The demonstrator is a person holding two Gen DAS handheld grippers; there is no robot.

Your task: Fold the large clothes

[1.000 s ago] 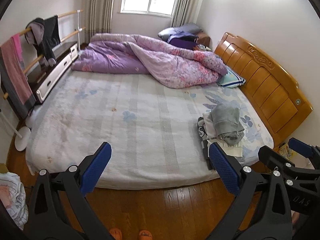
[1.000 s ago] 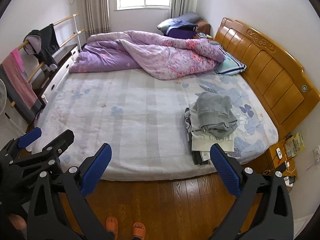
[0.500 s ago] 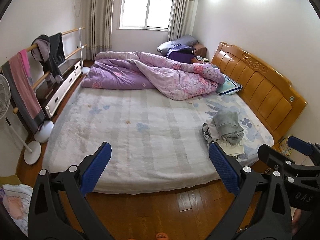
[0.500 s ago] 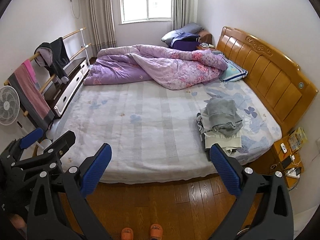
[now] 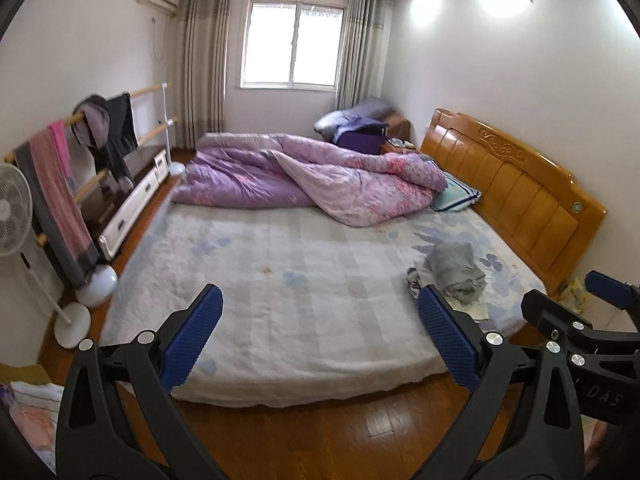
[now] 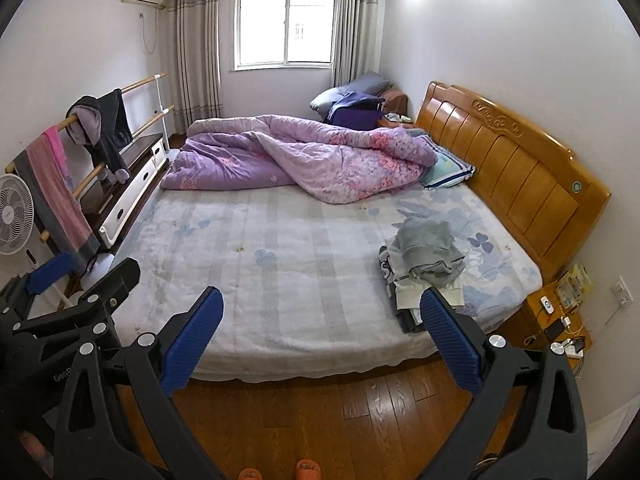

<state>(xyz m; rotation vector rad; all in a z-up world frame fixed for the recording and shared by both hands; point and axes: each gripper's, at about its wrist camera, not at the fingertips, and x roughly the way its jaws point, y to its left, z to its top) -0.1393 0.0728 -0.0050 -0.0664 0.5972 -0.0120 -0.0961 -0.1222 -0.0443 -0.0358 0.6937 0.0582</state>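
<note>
A stack of folded clothes [image 5: 456, 272] with a grey garment on top lies on the near right of the bed [image 5: 304, 280]; it also shows in the right wrist view [image 6: 426, 254]. My left gripper [image 5: 320, 332] is open and empty, held above the floor short of the bed's foot. My right gripper [image 6: 322, 332] is open and empty beside it, also back from the bed. A pile of loose clothes [image 5: 24, 420] shows at the lower left edge of the left wrist view.
A rumpled purple duvet [image 6: 304, 160] covers the far half of the bed. A wooden headboard [image 6: 516, 172] runs along the right. A clothes rail with hanging garments [image 6: 96, 128] and a fan [image 6: 14, 216] stand at the left. A bedside table [image 6: 556, 312] is at the right.
Both grippers have drawn back from the bed and tilted up, so the whole room now shows. Both stay open and empty.
</note>
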